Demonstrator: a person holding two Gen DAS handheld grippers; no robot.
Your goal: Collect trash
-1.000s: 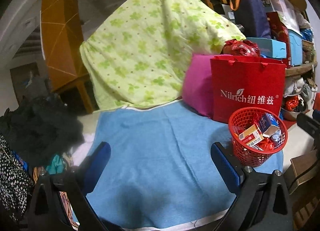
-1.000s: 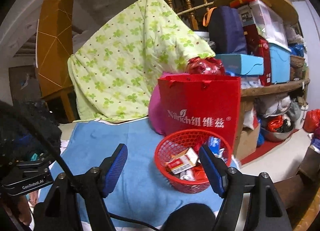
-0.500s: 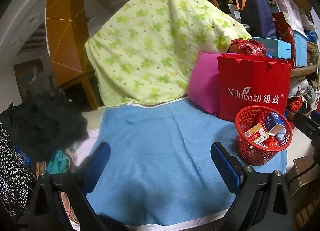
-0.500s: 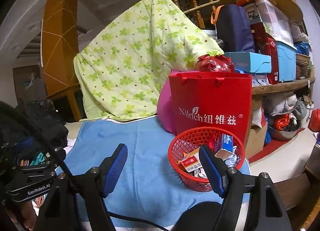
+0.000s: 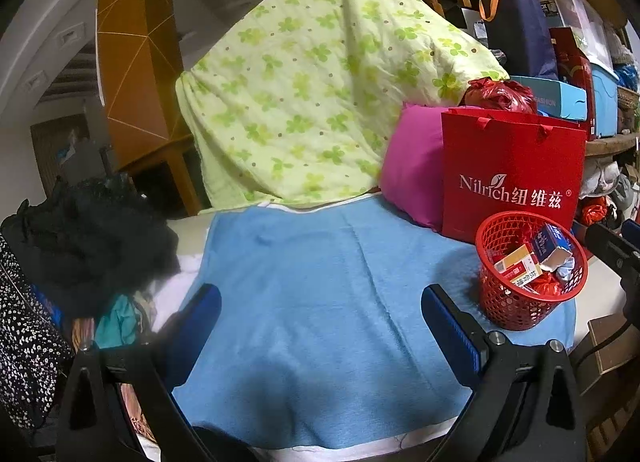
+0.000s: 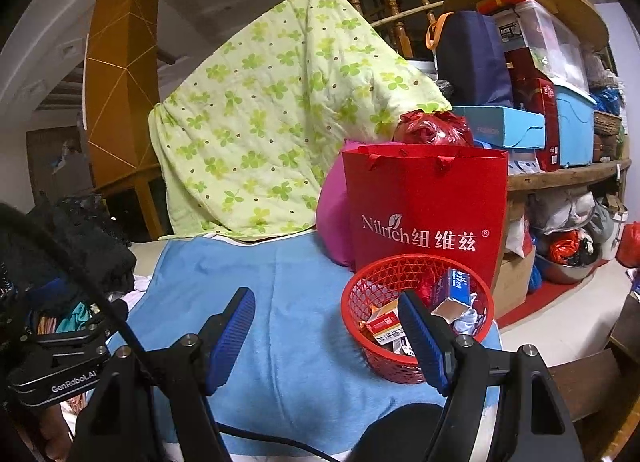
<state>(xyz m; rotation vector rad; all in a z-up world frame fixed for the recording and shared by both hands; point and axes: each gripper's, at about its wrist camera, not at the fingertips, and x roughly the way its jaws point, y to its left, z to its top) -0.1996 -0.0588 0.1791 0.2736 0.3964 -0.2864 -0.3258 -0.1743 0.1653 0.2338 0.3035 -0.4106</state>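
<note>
over at nine o'clock a heap of dark clothes (image 5: 92,238) sits off the edge of the blue towel (image 5: 320,302), and the towel covers the middle of the tabletop. the left hand-held gripper (image 5: 320,326) hangs above that towel, blue pads spread wide, nothing between them. behind, at twelve o'clock, a green clover-print quilt (image 5: 320,102) drapes down to the towel's far edge. moving right, a pink pillow (image 5: 412,174) leans just beside a red paper bag (image 5: 512,174), which stands upright. in front of the bag, at three o'clock in the left view, stands the red mesh basket (image 5: 516,302) on the towel's right corner, and the trash is inside it: small cartons (image 5: 520,266) and crumpled wrappers. in the right view the right hand-held gripper (image 6: 326,336) is wide too, holding nothing, its right pad overlapping the basket's near rim in the picture; contact i cannot tell.
</note>
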